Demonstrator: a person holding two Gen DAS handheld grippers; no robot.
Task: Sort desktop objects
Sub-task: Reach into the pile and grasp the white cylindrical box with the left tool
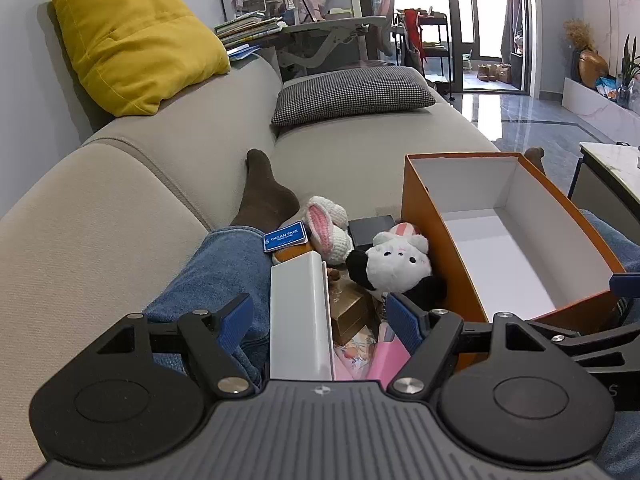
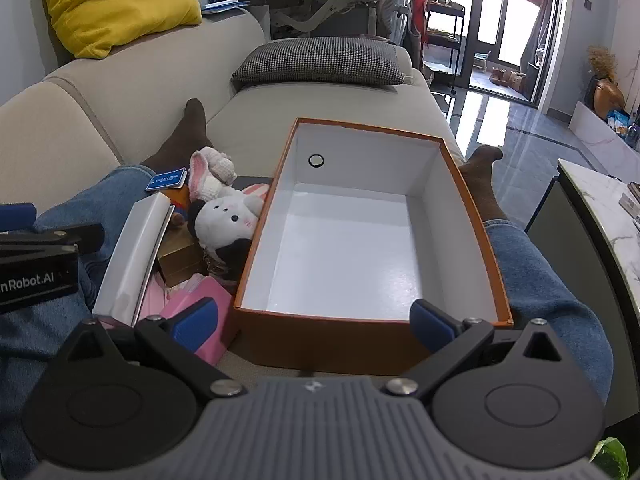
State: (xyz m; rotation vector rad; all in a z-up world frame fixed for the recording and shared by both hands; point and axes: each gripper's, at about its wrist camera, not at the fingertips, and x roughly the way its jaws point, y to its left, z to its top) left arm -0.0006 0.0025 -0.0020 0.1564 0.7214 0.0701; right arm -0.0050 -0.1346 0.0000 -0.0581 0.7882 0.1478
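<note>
An empty orange box with a white inside [image 2: 352, 248] sits on the sofa between the person's legs; it also shows in the left wrist view [image 1: 520, 240]. Left of it lies a pile: a white box [image 1: 298, 316], a black-and-white plush [image 1: 394, 262], a knitted bunny [image 1: 326, 220], a blue card [image 1: 285, 236], a gold box [image 1: 348, 314] and a pink item [image 2: 200, 304]. My left gripper [image 1: 320, 320] is open, its fingers on either side of the white box. My right gripper [image 2: 314, 322] is open and empty at the orange box's near wall.
The grey sofa [image 1: 360, 152] carries a checked cushion [image 1: 352, 94] and a yellow pillow [image 1: 132, 36]. The person's jeans-clad legs and socked feet [image 1: 264, 192] flank the pile. A marble-topped table [image 2: 608, 208] stands at the right. A black box [image 1: 372, 230] lies behind the plush.
</note>
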